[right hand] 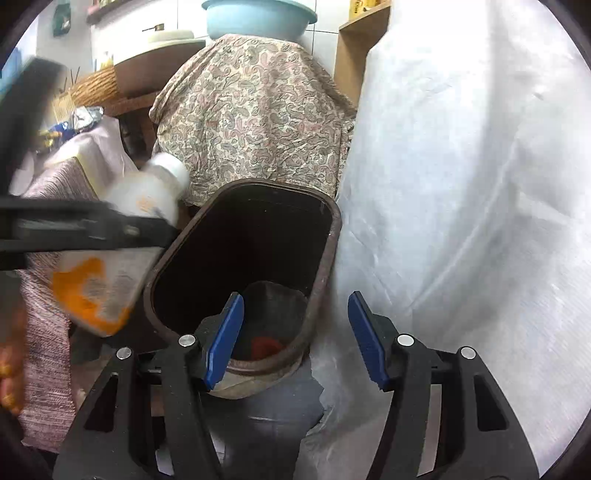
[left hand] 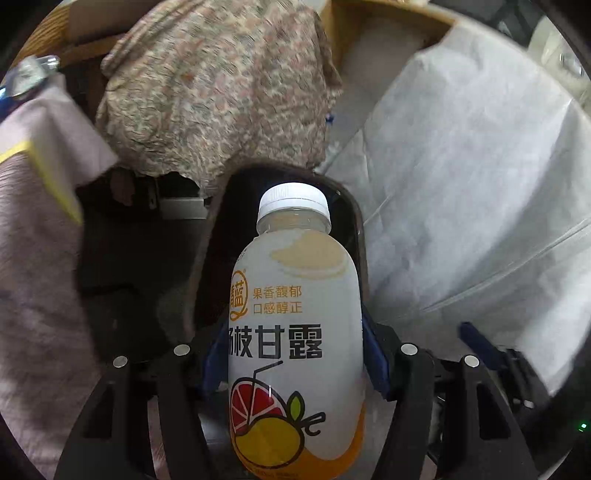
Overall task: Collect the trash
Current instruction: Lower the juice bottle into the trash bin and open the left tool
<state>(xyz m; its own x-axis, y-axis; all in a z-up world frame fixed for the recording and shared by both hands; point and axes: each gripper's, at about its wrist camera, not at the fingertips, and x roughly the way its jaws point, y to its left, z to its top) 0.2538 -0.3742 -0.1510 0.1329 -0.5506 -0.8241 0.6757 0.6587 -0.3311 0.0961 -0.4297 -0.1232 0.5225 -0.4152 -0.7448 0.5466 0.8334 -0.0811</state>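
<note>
Gripping a white drink bottle point(left hand: 295, 332) between its blue pads point(left hand: 375, 354), the left gripper point(left hand: 295, 354) holds it with the white cap point(left hand: 293, 203) pointing forward, over the dark open mouth of a brown trash bin point(left hand: 360, 236). The bottle's label carries large dark characters, a cut grapefruit and a yellow fruit, with an orange band at the base. In the right wrist view the same bottle point(right hand: 122, 236) shows at the left edge, blurred, tilted with its cap toward the bin and crossed by the black frame of the left gripper point(right hand: 92, 225); whether it is past the rim or just beside it cannot be told from there. The right gripper point(right hand: 295, 332) stands wide apart and holds nothing, its left blue pad over the bin point(right hand: 332, 236) opening and its right pad outside the rim. Something red point(right hand: 266, 347) lies at the bottom of the bin. A paisley cloth point(right hand: 251, 110) drapes over something behind the bin, a white sheet point(right hand: 461, 203) hangs close along the bin's right side, and a light blue basin point(right hand: 258, 18) sits above the cloth.
</note>
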